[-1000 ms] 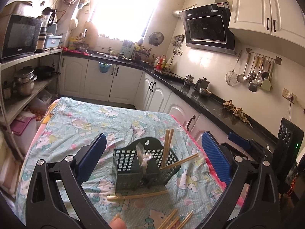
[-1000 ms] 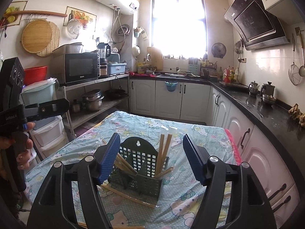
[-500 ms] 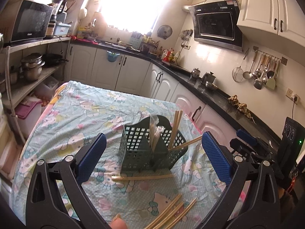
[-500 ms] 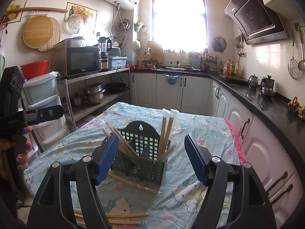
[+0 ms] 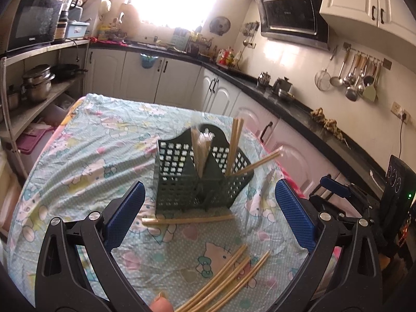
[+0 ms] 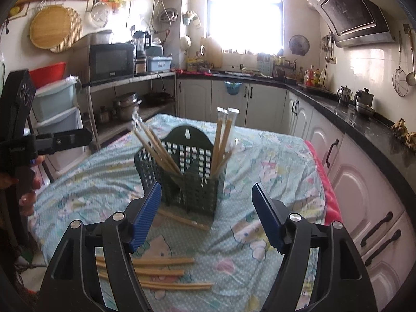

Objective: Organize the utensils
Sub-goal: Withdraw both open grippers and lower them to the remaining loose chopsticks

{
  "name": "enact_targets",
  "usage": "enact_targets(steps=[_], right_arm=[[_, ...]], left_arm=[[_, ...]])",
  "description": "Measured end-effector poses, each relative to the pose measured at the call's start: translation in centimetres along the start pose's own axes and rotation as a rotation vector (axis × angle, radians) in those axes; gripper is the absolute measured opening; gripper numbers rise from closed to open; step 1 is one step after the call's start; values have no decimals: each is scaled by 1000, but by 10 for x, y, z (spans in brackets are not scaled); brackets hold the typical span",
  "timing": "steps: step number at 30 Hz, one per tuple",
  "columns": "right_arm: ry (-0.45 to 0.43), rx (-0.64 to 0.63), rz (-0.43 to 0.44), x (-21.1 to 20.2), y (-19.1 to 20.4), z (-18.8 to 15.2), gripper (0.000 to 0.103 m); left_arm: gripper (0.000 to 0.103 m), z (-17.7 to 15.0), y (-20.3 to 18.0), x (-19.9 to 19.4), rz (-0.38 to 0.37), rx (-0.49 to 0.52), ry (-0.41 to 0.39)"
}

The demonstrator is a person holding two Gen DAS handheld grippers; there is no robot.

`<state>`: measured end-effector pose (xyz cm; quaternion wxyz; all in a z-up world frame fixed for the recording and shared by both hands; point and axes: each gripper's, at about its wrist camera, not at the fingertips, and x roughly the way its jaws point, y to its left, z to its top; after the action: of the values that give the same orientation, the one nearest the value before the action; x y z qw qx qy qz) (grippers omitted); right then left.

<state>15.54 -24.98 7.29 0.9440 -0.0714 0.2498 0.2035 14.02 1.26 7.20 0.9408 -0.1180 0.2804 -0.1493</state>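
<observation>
The bench (image 5: pixel 78 156), under its cartoon-print cloth, carries everything I have to sort. Near its middle stands the dark green slotted basket (image 5: pixel 182 179), upright, already holding several chopsticks that lean out of its compartments at different angles. One loose chopstick (image 5: pixel 187 219) lies flat just in front of the basket's foot, and a loose bunch of chopsticks (image 5: pixel 228 278) lies fanned on the cloth nearer to me.

My left gripper (image 5: pixel 208 215) hangs above the cloth with its jaws wide apart and nothing between the pads. My right gripper (image 6: pixel 206 215) is the same: jaws apart, empty, aimed at the basket from the other side, with the bunch showing low between its arms.

I judge the step in hand to be the reach for a loose stick, so the care is in the pickup. The sticks are thin and lie flat on soft cloth, so I should come down steeply enough that the pads straddle one stick across its length, not along it, and close near its middle so it does not swing. The single stick by the basket is the cleaner target; the bunch overlaps, and closing there could drag two or snag a fold of cloth. I would keep one gripper clear of the basket's leaning sticks while the other works, since a knock could tip it.
</observation>
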Motion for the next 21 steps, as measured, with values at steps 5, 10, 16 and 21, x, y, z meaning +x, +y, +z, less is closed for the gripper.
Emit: enact_targets(steps=[5,10,16,21], right_arm=[[41,1,-10,4,-2,-19,70],[79,27,-18,8,-7,-38,70],[119,29,-36,13,-12,-56,70],[149,55,-38,16,-19,-67,70]], left_arm=[[92,-12,-11,15,-10,25,46],[92,-23,-20,30,-22,48,85],[92,-35,-28,48,-35,81,139],[92,-41,-29,60,-47,93,182]])
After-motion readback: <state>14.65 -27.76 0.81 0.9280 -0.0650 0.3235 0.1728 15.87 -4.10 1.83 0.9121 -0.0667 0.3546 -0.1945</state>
